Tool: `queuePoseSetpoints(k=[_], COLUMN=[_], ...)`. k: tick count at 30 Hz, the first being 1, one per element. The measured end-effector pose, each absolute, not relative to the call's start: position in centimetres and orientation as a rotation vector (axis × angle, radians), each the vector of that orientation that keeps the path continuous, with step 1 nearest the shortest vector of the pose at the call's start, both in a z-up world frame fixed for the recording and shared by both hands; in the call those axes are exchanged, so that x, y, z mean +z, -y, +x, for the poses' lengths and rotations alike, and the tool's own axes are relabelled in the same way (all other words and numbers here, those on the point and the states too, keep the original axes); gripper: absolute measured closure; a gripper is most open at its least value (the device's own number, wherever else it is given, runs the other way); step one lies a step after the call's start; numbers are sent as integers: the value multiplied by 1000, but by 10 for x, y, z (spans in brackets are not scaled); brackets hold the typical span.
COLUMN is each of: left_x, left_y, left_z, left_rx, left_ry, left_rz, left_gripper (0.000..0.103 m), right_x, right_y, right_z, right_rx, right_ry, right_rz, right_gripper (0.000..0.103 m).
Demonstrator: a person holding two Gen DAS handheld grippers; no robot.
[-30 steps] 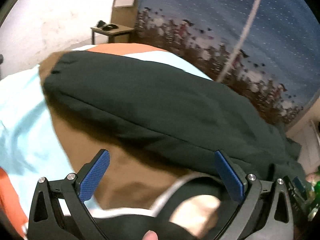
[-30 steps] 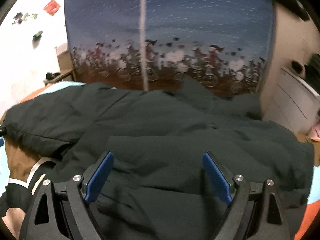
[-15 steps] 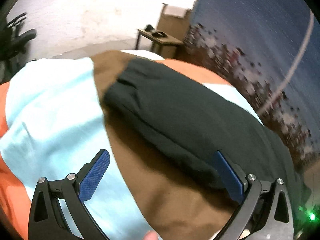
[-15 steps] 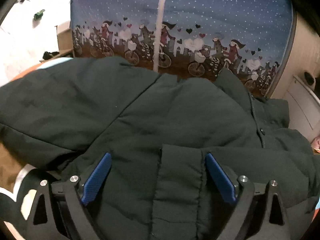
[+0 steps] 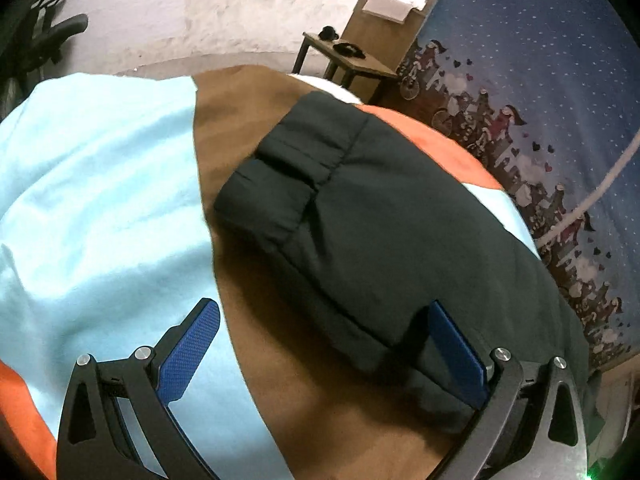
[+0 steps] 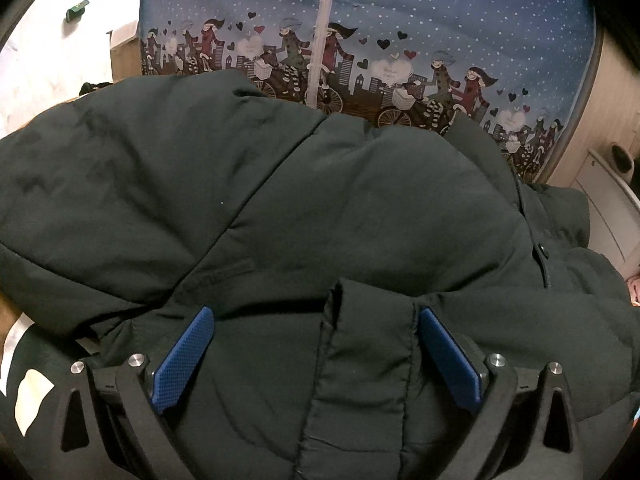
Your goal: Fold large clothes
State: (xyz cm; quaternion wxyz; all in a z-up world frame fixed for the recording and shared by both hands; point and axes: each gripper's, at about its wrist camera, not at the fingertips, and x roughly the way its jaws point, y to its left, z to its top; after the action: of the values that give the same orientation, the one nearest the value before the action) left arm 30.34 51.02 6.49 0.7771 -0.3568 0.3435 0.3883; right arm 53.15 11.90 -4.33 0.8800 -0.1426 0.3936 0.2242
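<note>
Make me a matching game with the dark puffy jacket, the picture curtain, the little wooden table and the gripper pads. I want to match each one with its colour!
Things:
1. dark puffy jacket
2. picture curtain with bicycle riders
3. little wooden side table
4. ridged gripper pads

Colours:
A. bright blue
B. brown top, black legs
C. very dark green, almost black
D. dusty blue with white dots

Pairs: 1-C, 2-D, 3-B, 4-A
</note>
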Motion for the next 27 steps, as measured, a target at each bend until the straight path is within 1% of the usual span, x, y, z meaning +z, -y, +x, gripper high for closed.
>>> queuePoseSetpoints(k=[1, 3, 5, 6, 7, 8, 9, 10, 11, 14, 21, 27], left_x=[62, 59, 58, 59, 60, 62, 64, 67, 74, 94, 147, 203], left_y=[-512, -518, -520, -520, -520, -519, -519, -519, -515, -502, -457, -393], left_z=[302, 301, 298, 296, 297, 296, 298, 301, 302, 307, 321, 347], left_rx=[843, 854, 860, 858, 855, 844, 827, 817, 833, 838, 785, 609], left_ry=[-751, -755, -749, -744, -739, -730, -725, -723, -721, -685, -590, -487], left_rz=[-788, -822, -851, -858, -865, -874, -881, -879, -849, -775, -561, -393], left_gripper=[5, 13, 28, 32, 41, 56, 67, 85, 92, 98, 100, 100], right_x=[-43, -42, -42, -42, -42, -42, -42, -42, -42, -42, -39, -11], right_y=[-119, -119, -119, -119, -119, -119, -119, -119, -119, -119, -118, -95], right_z=[532, 531, 530, 530, 530, 529, 529, 529, 529, 529, 529, 523], right_rx=[467, 468, 468, 468, 468, 468, 468, 468, 469, 467, 481, 522], right_ry=[-819, -815, -811, -809, -807, -806, -807, -808, -807, -807, -803, -742], right_rz=[-297, -295, -293, -293, -294, -294, -293, -292, -292, -293, -276, -110], right_gripper=[0, 0, 0, 0, 0, 0, 0, 0, 0, 0, 0, 0])
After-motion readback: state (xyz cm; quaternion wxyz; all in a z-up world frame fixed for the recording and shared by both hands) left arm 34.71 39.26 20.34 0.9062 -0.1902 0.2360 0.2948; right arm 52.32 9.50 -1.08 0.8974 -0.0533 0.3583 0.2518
